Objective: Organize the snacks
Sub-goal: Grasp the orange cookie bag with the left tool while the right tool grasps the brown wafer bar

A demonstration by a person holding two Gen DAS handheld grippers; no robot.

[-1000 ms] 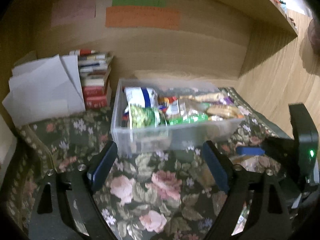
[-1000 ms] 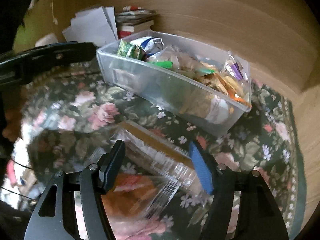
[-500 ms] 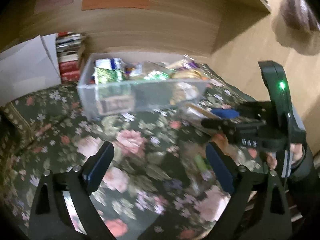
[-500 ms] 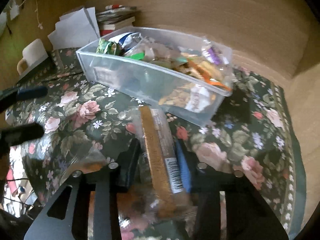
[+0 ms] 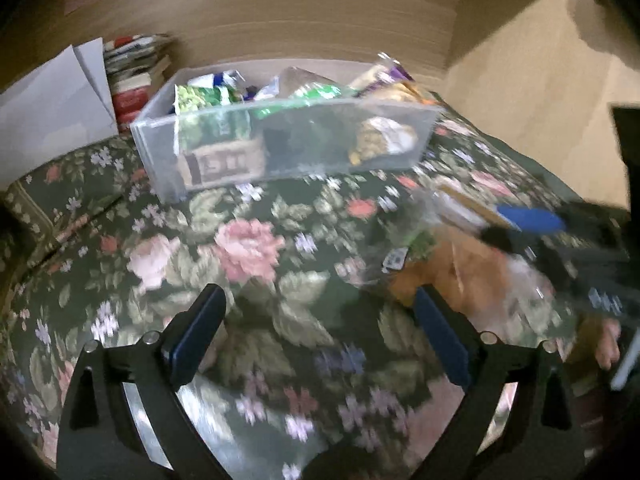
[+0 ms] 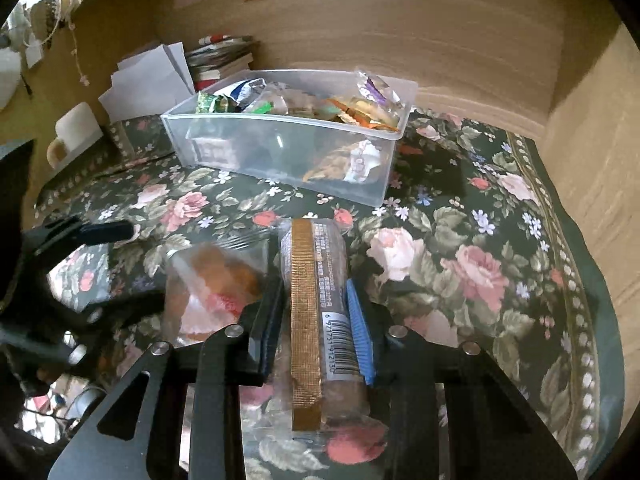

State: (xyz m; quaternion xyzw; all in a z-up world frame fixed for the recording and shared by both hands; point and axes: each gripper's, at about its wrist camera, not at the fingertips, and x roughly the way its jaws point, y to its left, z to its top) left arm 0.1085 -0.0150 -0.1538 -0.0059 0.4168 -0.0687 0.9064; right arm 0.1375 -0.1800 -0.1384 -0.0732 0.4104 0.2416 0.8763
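A clear plastic bin (image 6: pixel 288 148) full of snack packets stands at the back of the flowered cloth; it also shows in the left wrist view (image 5: pixel 280 148). My right gripper (image 6: pixel 316 328) is shut on a clear-wrapped snack packet (image 6: pixel 316 292) with a gold strip and a barcode, in front of the bin. A second clear packet with orange contents (image 6: pixel 216 280) lies just left of it. In the left wrist view my left gripper (image 5: pixel 316 336) is open and empty over the cloth. The right gripper (image 5: pixel 560 232) and the blurred orange packet (image 5: pixel 452 264) are at its right.
White papers (image 6: pixel 148 76) and a stack of books (image 6: pixel 224 56) stand behind the bin at the left. A white mug (image 6: pixel 74 132) sits at the far left. Wooden walls close the back and right side. The flowered cloth (image 6: pixel 480 248) covers the table.
My right gripper has closed from open onto the gold-strip packet. My left gripper has drawn back from the bin and swung right, still open.
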